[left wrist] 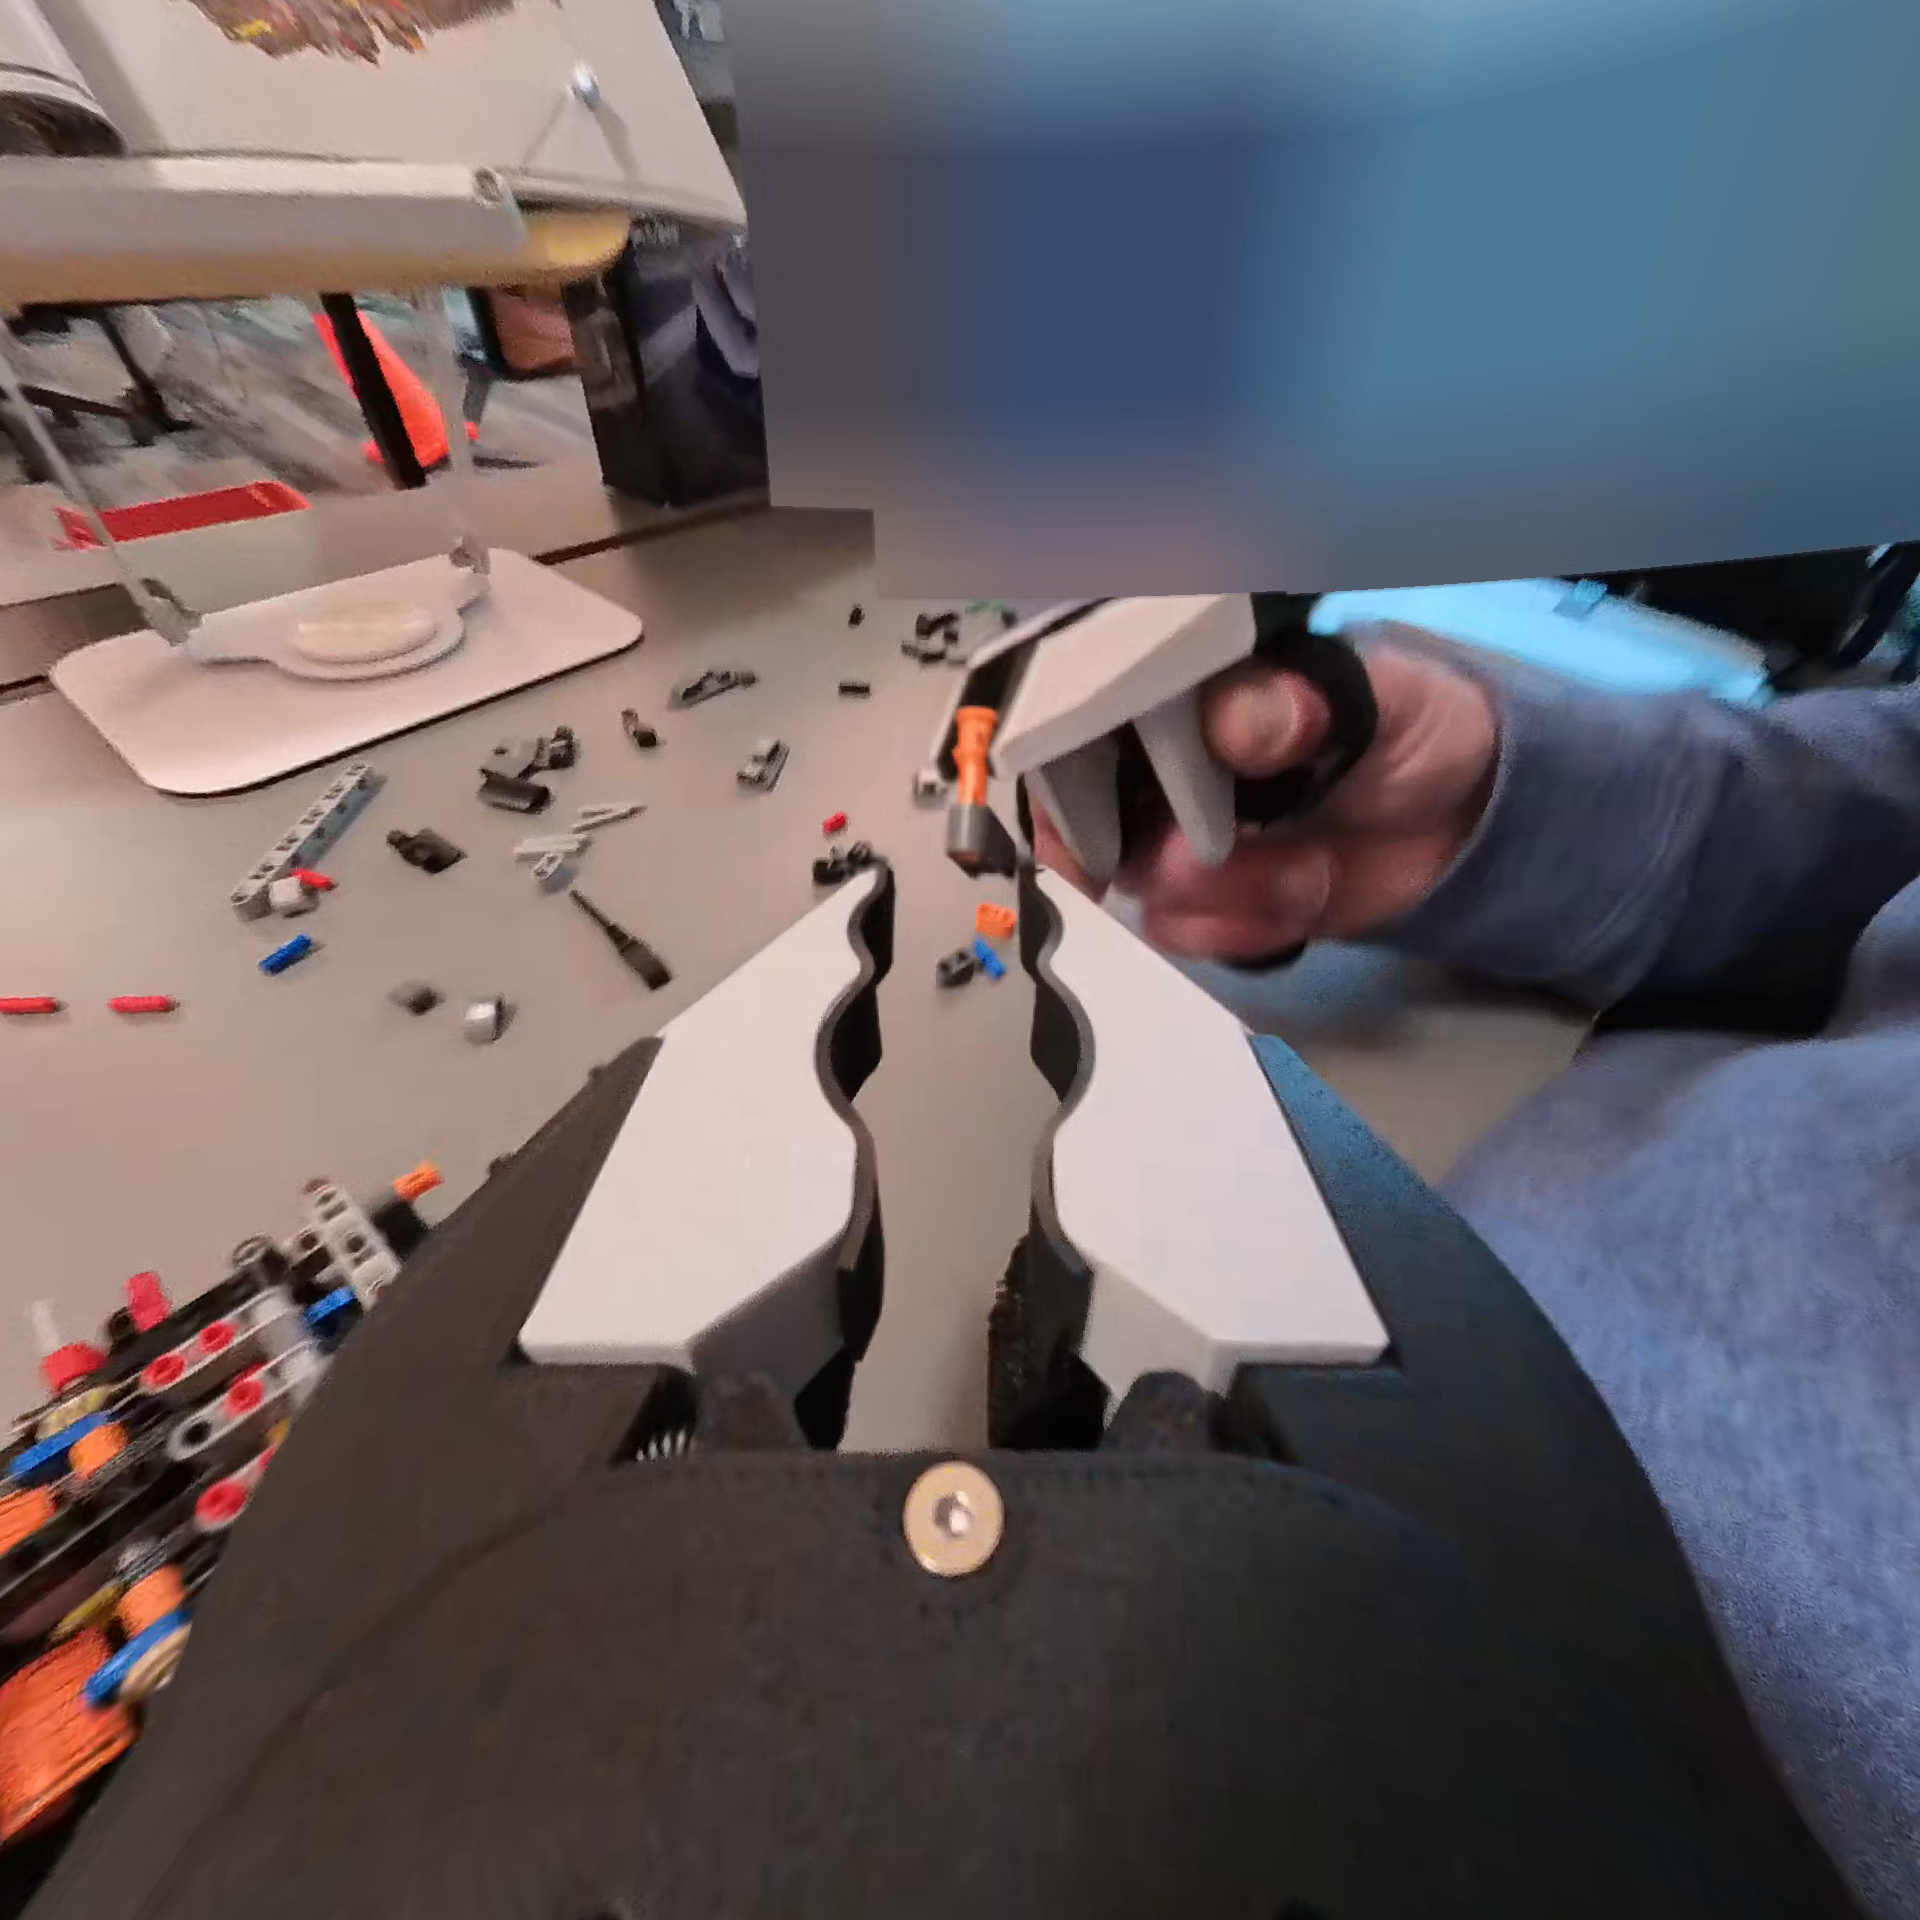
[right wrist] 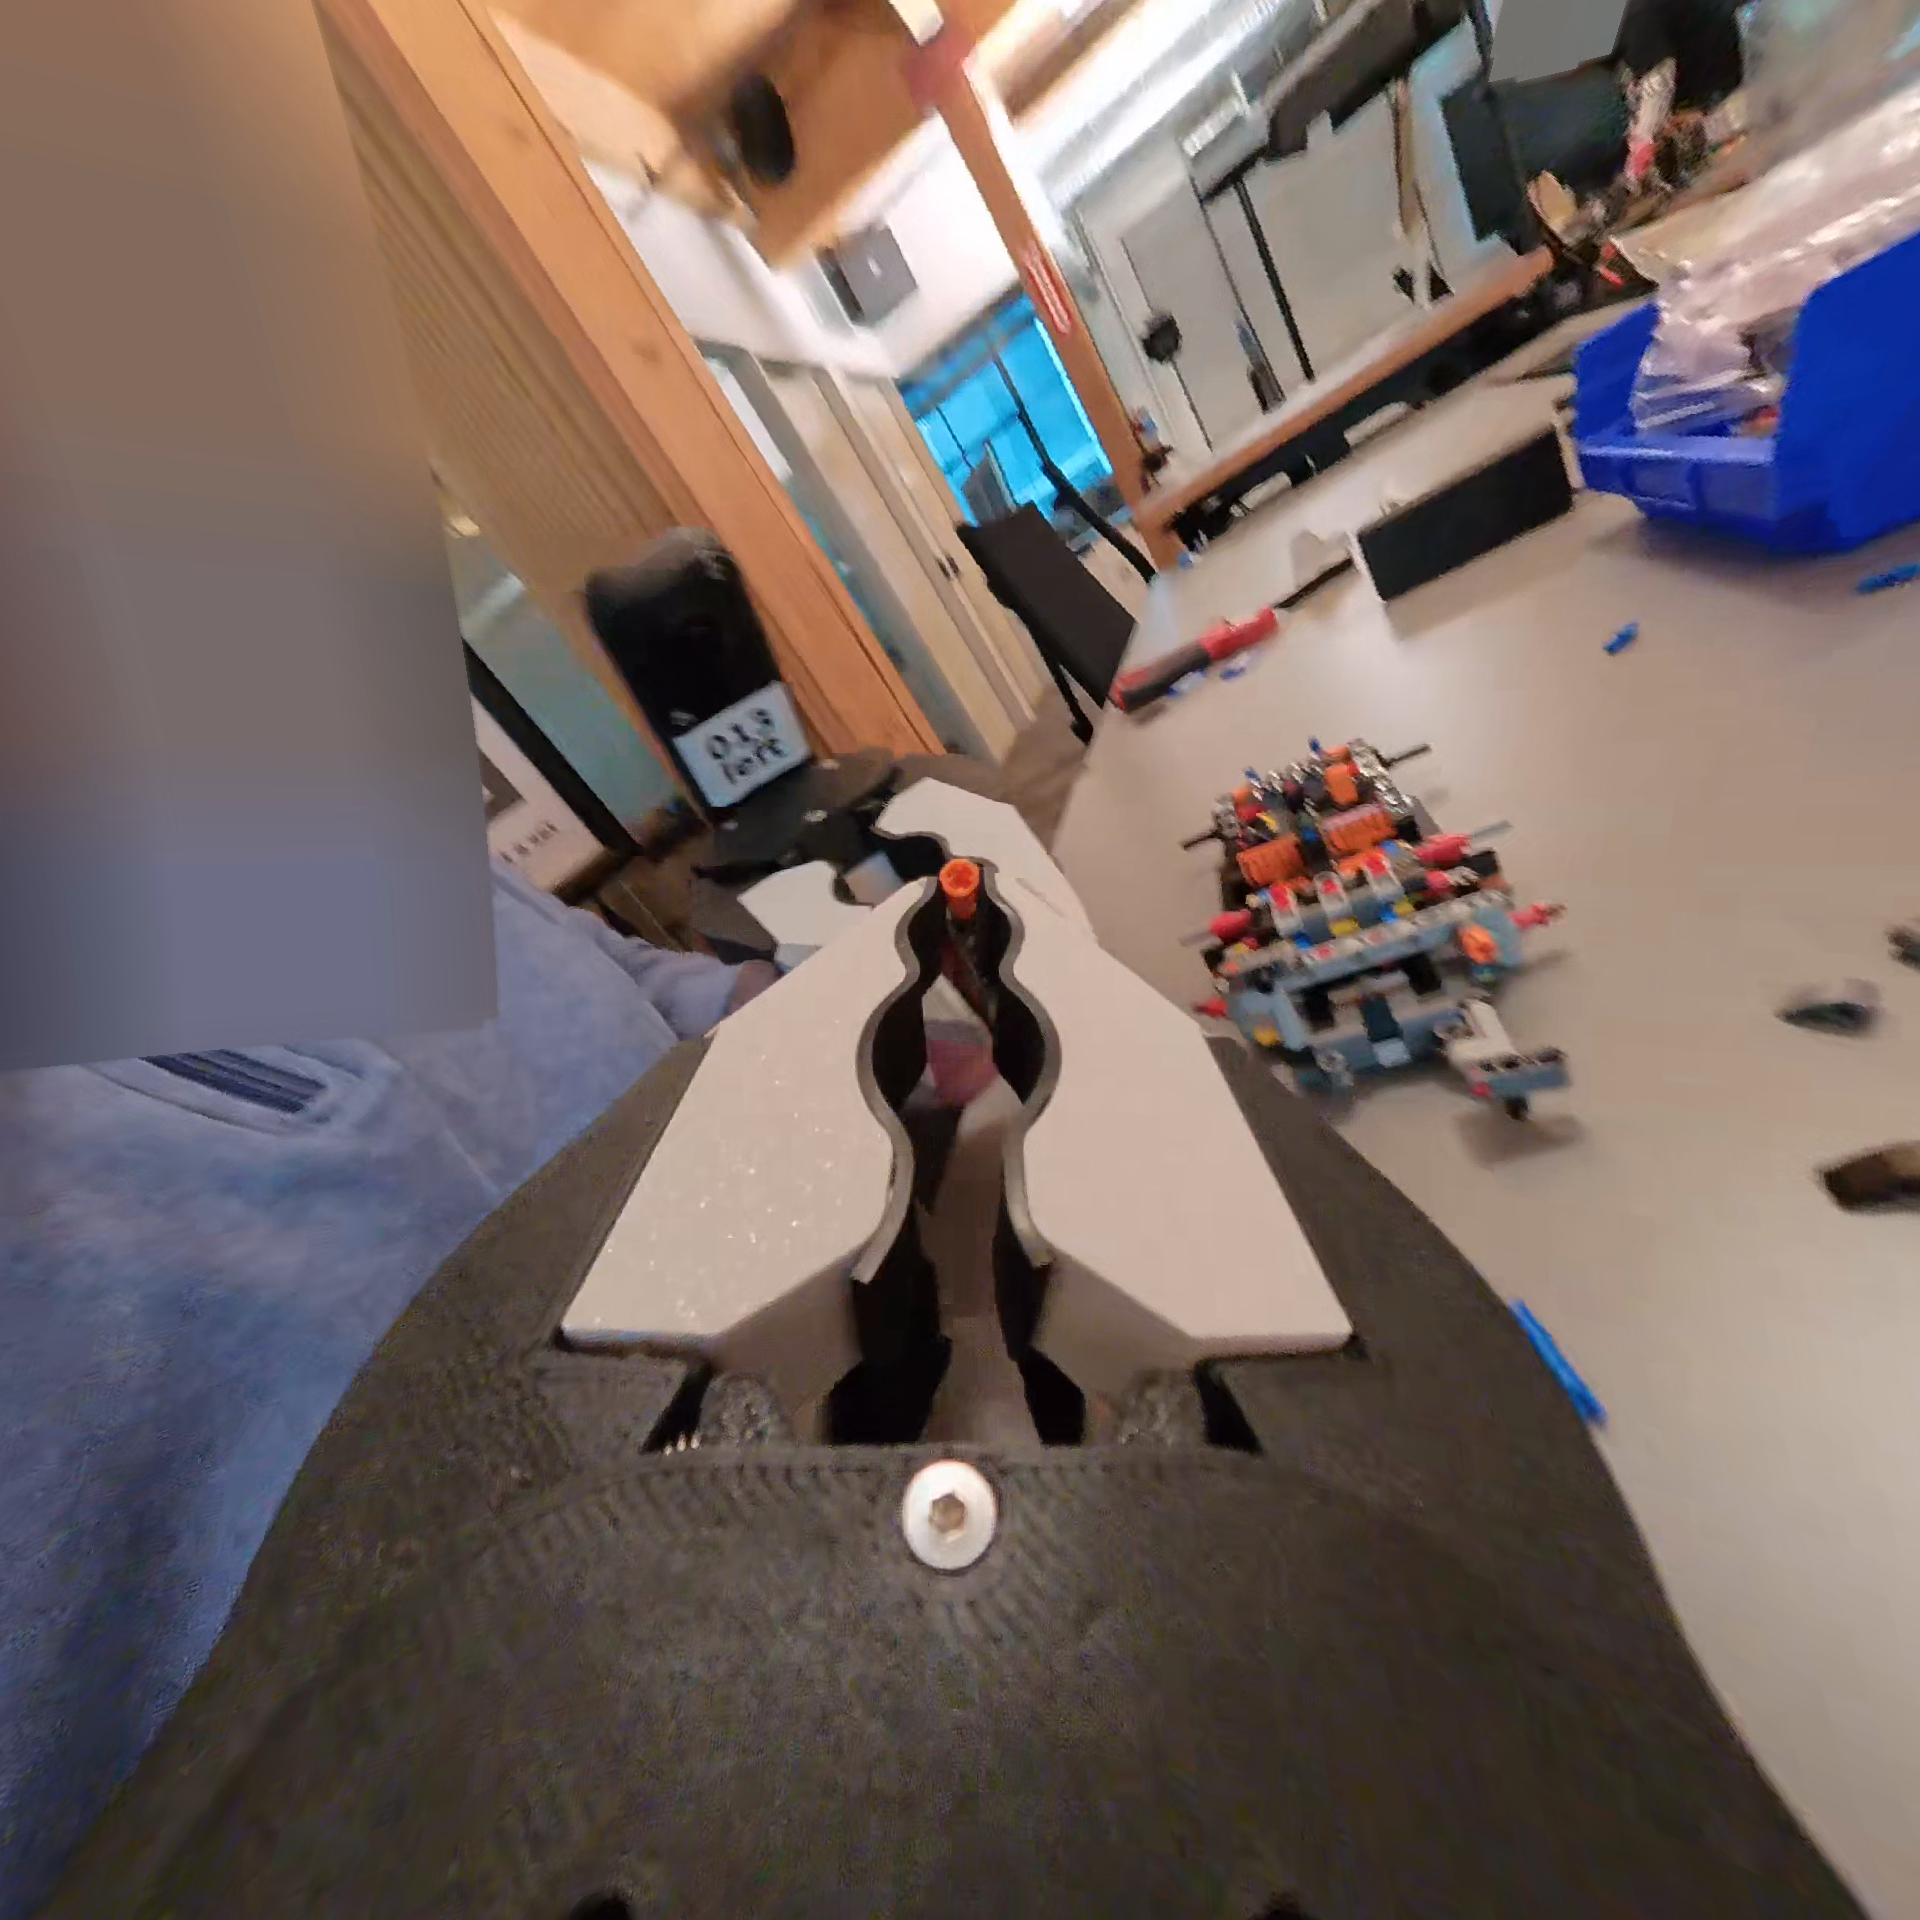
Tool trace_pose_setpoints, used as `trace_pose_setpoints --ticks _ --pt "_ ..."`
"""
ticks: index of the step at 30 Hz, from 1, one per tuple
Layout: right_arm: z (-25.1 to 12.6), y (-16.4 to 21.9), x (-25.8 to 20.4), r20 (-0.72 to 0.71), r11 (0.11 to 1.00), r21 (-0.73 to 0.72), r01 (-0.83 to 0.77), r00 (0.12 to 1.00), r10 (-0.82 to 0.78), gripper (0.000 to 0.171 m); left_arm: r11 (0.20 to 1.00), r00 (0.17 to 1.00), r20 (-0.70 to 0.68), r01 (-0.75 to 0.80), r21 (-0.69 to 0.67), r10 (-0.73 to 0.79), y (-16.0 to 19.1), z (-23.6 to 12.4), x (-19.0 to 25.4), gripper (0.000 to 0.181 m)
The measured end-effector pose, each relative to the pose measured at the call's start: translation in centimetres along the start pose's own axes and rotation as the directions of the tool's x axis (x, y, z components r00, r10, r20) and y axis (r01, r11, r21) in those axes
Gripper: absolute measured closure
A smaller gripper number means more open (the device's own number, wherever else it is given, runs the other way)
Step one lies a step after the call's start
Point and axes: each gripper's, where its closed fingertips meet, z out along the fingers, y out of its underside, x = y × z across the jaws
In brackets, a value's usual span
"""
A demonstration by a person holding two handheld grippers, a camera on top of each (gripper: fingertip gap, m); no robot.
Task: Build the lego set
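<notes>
My left gripper (left wrist: 956,883) is open and empty, low over the grey table (left wrist: 727,748), and also shows in the right wrist view (right wrist: 935,821). Just past its tips, a hand holds my right gripper (left wrist: 987,774), shut on a thin rod piece (left wrist: 971,779) with an orange end and a grey end. In the right wrist view, the right gripper (right wrist: 961,904) grips this piece (right wrist: 958,881) at the tips, orange end up. The partly built Lego model (right wrist: 1371,935), grey, black, orange and red, stands on the table to the right. Its edge shows at the lower left of the left wrist view (left wrist: 114,1455).
Loose pieces lie scattered ahead: a long grey beam (left wrist: 307,831), a blue pin (left wrist: 284,954), red axles (left wrist: 83,1005), a small orange piece (left wrist: 995,917). A white stand base (left wrist: 343,675) sits far left. A blue bin (right wrist: 1766,436), black box (right wrist: 1455,520) and red tool (right wrist: 1195,655) stand farther off.
</notes>
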Motion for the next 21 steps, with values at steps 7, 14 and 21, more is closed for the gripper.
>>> trace_pose_setpoints --ticks 7,14,21 --pt "0.8 -0.4 -0.6 0.054 0.998 0.057 -0.037 0.998 0.034 0.167 0.989 0.987 -0.129 0.109 0.100 -0.096 -1.8 0.0 0.9 0.176" --pt "0.1 -0.9 1.4 -0.309 0.958 -0.157 0.240 0.909 -0.278 0.140 0.920 0.904 0.197 -0.343 -0.191 0.379 -1.1 0.0 -2.4 0.176" --pt "0.0 -0.4 2.8 -0.486 0.874 -0.396 0.283 0.743 -0.461 0.139 0.760 0.737 0.249 -0.513 -0.399 0.628 -0.5 0.9 -3.5 0.176"
